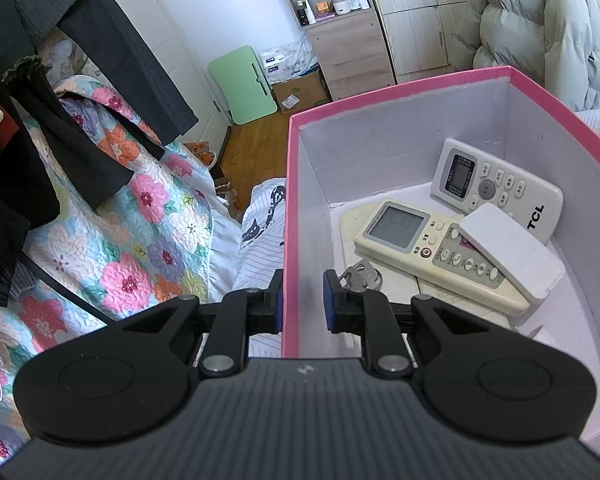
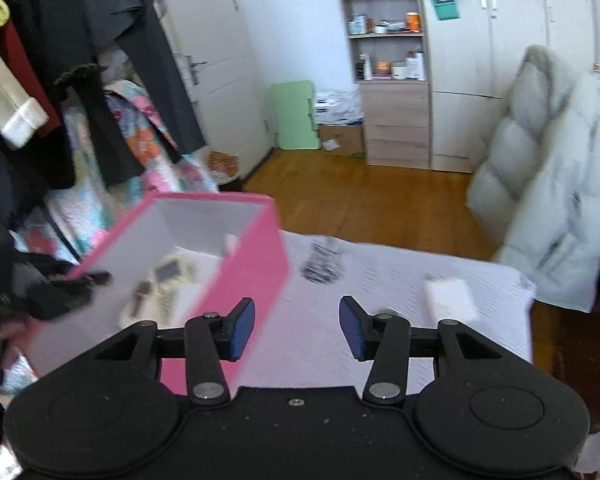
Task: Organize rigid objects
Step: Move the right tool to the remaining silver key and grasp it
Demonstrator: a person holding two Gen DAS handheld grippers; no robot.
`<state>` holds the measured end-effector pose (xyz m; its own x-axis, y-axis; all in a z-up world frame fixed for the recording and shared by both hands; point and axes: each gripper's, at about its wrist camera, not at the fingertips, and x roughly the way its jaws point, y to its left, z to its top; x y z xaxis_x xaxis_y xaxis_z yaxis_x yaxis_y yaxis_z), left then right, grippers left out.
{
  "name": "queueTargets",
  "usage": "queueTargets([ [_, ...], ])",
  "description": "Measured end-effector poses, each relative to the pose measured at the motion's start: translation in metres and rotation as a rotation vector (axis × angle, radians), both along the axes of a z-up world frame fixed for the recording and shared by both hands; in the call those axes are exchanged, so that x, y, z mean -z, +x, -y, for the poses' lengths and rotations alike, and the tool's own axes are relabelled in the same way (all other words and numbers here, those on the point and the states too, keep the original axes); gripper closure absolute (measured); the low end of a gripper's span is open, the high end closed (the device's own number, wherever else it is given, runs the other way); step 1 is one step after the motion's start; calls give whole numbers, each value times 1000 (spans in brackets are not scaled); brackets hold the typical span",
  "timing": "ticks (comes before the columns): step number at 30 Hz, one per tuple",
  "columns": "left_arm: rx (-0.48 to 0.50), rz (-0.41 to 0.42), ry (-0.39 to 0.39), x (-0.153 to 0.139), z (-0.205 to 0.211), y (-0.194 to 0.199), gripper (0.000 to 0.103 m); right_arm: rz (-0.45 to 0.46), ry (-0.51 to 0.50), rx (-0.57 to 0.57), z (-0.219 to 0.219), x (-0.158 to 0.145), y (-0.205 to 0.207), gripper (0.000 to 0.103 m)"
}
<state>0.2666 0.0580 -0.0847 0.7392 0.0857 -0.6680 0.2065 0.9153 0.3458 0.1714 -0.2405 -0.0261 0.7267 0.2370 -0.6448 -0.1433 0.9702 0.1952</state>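
Note:
A pink box [image 1: 420, 84] with white inner walls stands on the bed. It holds a white TCL remote [image 1: 500, 188], a cream remote [image 1: 428, 248], a flat white case [image 1: 512, 256] lying across the cream one, and a bunch of keys [image 1: 360, 278]. My left gripper [image 1: 303, 284] is shut on the box's near left wall, one finger outside and one inside. The right wrist view is blurred; there the pink box [image 2: 252, 264] sits at the left. My right gripper [image 2: 296, 312] stands open over the striped sheet, nothing between its fingers. A small white object [image 2: 450, 298] lies to its right.
A flowered quilt [image 1: 132, 216] and dark hanging clothes [image 1: 80, 40] crowd the left. A pale puffer jacket [image 2: 548, 184] hangs at the right. Past the bed's end are the wooden floor [image 2: 372, 196], a shelf unit [image 2: 388, 60] and a green board [image 2: 296, 116].

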Motion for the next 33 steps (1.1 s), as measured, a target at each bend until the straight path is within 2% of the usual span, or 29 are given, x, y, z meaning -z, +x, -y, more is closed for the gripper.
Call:
queueTargets([
  [5, 6, 1, 25, 1, 1, -1, 86, 21, -102, 6, 17, 33, -7, 47],
  [8, 10, 0, 33, 1, 2, -2, 85, 66, -180, -34, 17, 55, -3, 41],
  [11, 10, 0, 25, 1, 2, -2, 85, 105, -225, -74, 14, 72, 10, 41],
  [15, 13, 0, 26, 1, 2, -2, 85, 83, -233, -114, 16, 92, 39, 41],
  [20, 15, -1, 26, 1, 1, -2, 84, 42, -294, -102, 14, 111, 69, 41],
  [21, 15, -1, 25, 1, 2, -2, 84, 29, -286, -97, 15, 114, 73, 41],
  [23, 16, 1, 29, 1, 2, -2, 84, 20, -205, -74, 23, 116, 75, 42],
  [24, 17, 3, 32, 1, 2, -2, 84, 1, -168, -59, 26, 117, 75, 44],
  [25, 20, 3, 33, 2, 2, -2, 84, -3, -150, -52, 28, 116, 74, 64],
  [26, 23, 5, 34, 2, 2, -3, 84, -3, -157, -45, 28, 115, 72, 92],
  [27, 26, 5, 35, 2, 3, -3, 83, -6, -158, -38, 28, 114, 69, 92],
  [30, 26, 5, 30, 2, 2, -4, 83, -15, -72, -34, 29, 114, 59, 95],
  [33, 26, 8, 35, 2, 3, -4, 83, 0, -61, -13, 27, 112, 46, 98],
])
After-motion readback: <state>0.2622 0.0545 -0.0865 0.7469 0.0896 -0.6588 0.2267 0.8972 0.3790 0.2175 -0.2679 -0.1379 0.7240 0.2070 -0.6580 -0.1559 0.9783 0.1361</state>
